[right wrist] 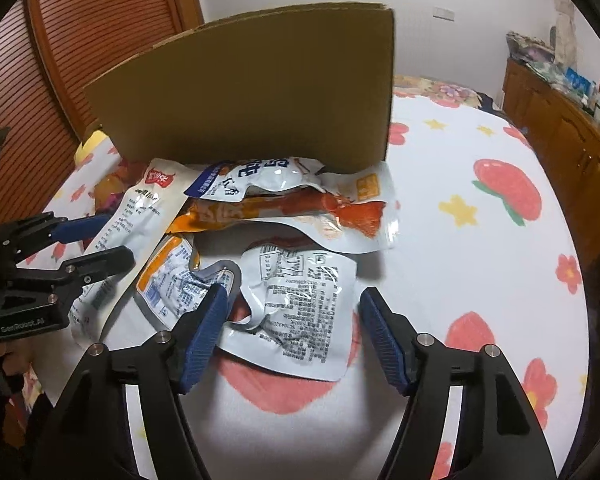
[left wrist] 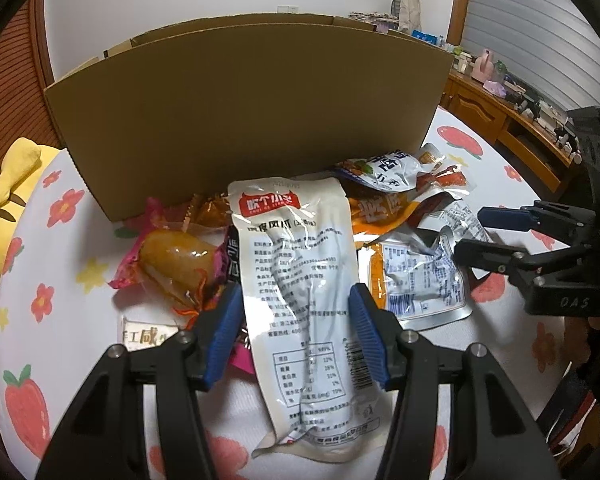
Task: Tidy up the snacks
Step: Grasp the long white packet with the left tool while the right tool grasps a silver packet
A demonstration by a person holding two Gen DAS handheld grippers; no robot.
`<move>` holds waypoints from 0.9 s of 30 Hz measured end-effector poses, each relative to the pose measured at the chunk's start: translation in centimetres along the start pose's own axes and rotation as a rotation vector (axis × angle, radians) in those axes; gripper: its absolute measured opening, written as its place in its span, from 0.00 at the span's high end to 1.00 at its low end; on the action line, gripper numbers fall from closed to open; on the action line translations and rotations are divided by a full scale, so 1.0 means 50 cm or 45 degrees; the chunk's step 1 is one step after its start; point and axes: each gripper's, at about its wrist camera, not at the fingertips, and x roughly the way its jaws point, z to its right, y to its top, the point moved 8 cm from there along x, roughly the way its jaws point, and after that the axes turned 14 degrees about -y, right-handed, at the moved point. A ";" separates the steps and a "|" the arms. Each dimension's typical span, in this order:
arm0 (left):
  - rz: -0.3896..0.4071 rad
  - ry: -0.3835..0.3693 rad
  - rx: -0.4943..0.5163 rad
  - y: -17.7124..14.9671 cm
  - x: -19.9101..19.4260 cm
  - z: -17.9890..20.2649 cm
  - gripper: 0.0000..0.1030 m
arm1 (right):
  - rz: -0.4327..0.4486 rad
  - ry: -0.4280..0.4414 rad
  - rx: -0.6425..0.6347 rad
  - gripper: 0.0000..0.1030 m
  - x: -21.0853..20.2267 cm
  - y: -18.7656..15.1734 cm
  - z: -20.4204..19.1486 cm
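Observation:
A heap of snack packets lies on a flowered sheet (right wrist: pixel 480 272) in front of an upright cardboard box (left wrist: pixel 240 112). My left gripper (left wrist: pixel 296 296) is shut on a long white packet (left wrist: pixel 300 240) with a red label; the pads press its two side edges and its middle buckles. In the right wrist view the same left gripper (right wrist: pixel 116 238) shows at the left. My right gripper (right wrist: pixel 295 294) is open around a crumpled white packet with black print (right wrist: pixel 300 304); its right pad stands just off the edge. From the left wrist view the right gripper (left wrist: pixel 470 231) shows at the right.
Other snacks lie close by: a brown snack in a pink wrapper (left wrist: pixel 176 260), an orange packet (left wrist: pixel 380 210), a blue-white packet (right wrist: pixel 252 176), a red sausage packet (right wrist: pixel 340 216), and a small white-orange packet (right wrist: pixel 172 276). A yellow plush (left wrist: pixel 8 208) sits left. Wooden cabinets (right wrist: pixel 560 120) line the right.

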 end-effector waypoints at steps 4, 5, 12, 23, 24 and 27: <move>-0.001 -0.002 -0.001 -0.001 0.001 0.000 0.47 | 0.046 0.020 0.042 0.31 -0.019 0.008 0.012; 0.000 -0.001 0.000 -0.001 0.000 0.001 0.47 | 0.055 0.016 0.049 0.31 -0.022 0.009 0.016; 0.000 -0.001 -0.001 -0.001 0.001 0.001 0.46 | 0.017 -0.042 0.039 0.31 0.004 0.010 0.026; 0.019 -0.031 0.003 0.011 -0.010 0.017 0.38 | 0.031 -0.039 -0.072 0.32 -0.001 0.007 -0.025; 0.019 -0.030 0.006 0.011 -0.009 0.016 0.38 | 0.031 -0.040 -0.078 0.31 -0.004 0.006 -0.028; 0.018 -0.027 0.007 0.012 -0.010 0.015 0.37 | 0.029 -0.023 -0.094 0.27 -0.011 0.001 -0.039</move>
